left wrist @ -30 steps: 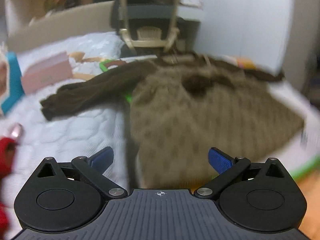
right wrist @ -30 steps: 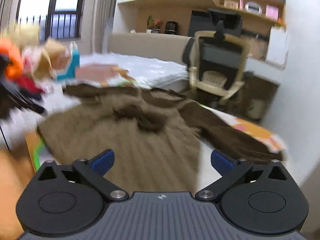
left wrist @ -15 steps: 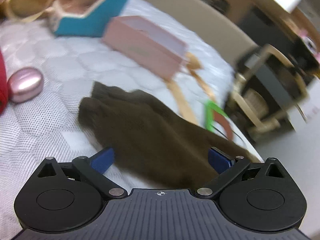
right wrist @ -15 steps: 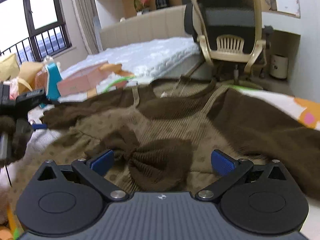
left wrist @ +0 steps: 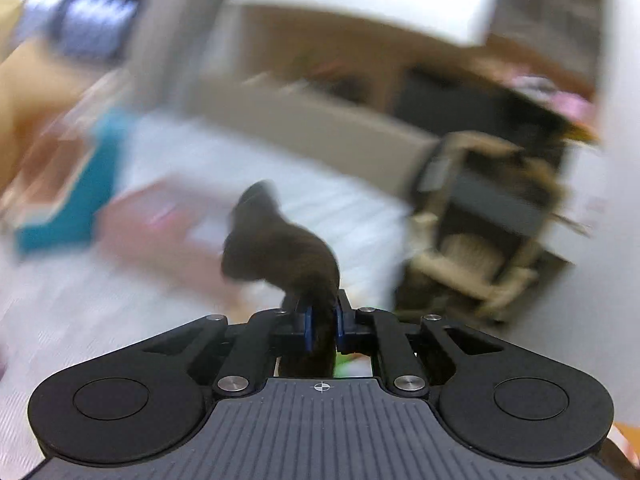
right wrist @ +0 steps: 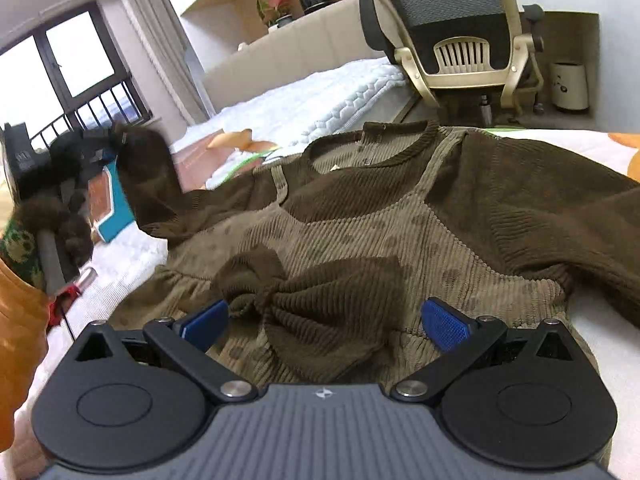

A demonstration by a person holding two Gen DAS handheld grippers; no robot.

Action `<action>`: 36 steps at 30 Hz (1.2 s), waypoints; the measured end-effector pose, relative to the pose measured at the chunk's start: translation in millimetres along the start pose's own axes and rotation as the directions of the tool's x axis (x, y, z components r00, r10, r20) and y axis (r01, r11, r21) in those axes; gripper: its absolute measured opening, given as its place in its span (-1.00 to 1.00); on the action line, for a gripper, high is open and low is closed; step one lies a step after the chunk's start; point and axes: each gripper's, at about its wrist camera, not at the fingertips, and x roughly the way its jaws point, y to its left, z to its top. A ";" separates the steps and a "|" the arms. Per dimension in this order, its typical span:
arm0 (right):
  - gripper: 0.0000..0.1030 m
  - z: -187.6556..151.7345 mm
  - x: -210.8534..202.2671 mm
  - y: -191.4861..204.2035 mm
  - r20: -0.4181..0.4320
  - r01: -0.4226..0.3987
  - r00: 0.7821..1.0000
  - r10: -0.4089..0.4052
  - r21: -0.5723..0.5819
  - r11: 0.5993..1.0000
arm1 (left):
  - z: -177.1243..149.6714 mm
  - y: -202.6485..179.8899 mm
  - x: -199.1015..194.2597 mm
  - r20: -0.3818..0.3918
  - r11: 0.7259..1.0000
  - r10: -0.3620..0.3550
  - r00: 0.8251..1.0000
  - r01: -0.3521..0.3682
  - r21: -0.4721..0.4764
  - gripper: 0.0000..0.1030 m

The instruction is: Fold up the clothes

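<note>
A brown dress (right wrist: 360, 232) with dark knit sleeves and a dark bow (right wrist: 320, 296) lies flat on the white bed (right wrist: 304, 100). My left gripper (left wrist: 321, 326) is shut on the dark brown sleeve cuff (left wrist: 276, 248), which sticks up above the blue pads in a blurred view. In the right wrist view that lifted sleeve (right wrist: 148, 168) rises at the left, held by the left gripper (right wrist: 96, 148). My right gripper (right wrist: 324, 322) is open, low over the dress, with the bow between its blue pads (right wrist: 446, 322).
An office chair (right wrist: 460, 40) stands beyond the bed's far edge, with a small white bin (right wrist: 568, 86) beside it. A teal box (right wrist: 116, 204) and a pink box (left wrist: 168, 220) lie on the bed's left side. An orange sleeve (right wrist: 16, 320) of the person shows at the left.
The left gripper has shut on the sleeve cuff and lifted it off the bed, swinging fast. The right gripper moved in closer over the bow and stays open.
</note>
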 end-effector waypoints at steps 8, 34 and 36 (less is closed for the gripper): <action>1.00 24.5 -33.0 15.2 0.078 0.115 0.991 -0.106 -0.119 0.986 | -51.6 -93.1 4.8 -0.338 0.861 -0.425 0.840 0.491 0.137 0.73; -0.76 101.5 60.5 -20.2 0.041 0.300 0.954 -0.298 -0.116 0.947 | -73.4 -90.4 18.9 -0.439 0.835 -0.403 0.803 0.519 0.181 1.00; -0.42 87.9 63.3 -29.4 -0.002 0.356 0.933 -0.360 -0.136 0.924 | -92.4 -96.8 38.7 -0.546 0.840 -0.374 0.750 0.523 0.144 1.00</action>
